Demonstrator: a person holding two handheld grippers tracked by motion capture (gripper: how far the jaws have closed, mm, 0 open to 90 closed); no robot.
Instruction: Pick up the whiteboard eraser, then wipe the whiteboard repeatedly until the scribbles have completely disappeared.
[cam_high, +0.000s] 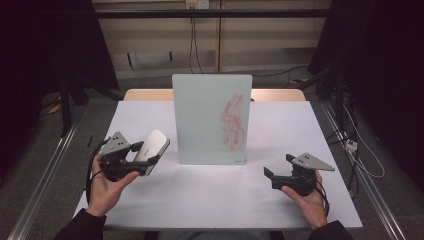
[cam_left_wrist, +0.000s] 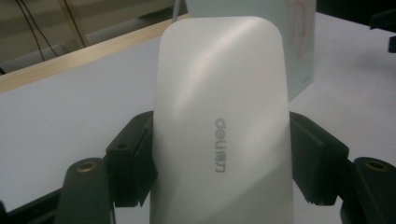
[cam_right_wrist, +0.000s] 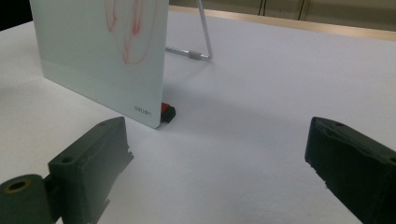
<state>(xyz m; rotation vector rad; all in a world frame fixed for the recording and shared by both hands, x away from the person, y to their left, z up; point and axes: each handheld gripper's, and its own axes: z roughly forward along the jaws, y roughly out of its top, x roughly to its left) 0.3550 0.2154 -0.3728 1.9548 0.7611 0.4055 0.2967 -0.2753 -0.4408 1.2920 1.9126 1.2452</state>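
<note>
**Eraser in hand, red scribble unwiped on the standing board**

High view and the two gripper views of one moment at a white table (cam_high: 210, 200). A pale glass writing board (cam_high: 200, 125) stands upright near the middle of the table, closer to the far edge than to the near one, propped from behind by a thin metal leg (cam_right_wrist: 204, 32). Red scribbled lines (cam_high: 234, 122) cover the right part of its face. A small red-and-black object (cam_right_wrist: 166, 112), possibly a marker cap or a foot of the board, lies at the board's lower corner; the view is too coarse to tell which.

The left gripper (cam_high: 148, 159) is held just above the table towards the left edge, its jaws clamped on the two long sides of a white, rounded board eraser (cam_left_wrist: 219, 121), which points up and towards the board. The eraser is clear of the table and well apart from the scribble, level with the board's left edge. The right gripper (cam_high: 279, 165) rests low near the right part of the near edge, jaws standing wide apart with nothing between them.

Judged progress: the pick-up of the eraser is done. The carry to the board's right part and the wiping are left, since the red lines appear whole and unsmeared.
</note>
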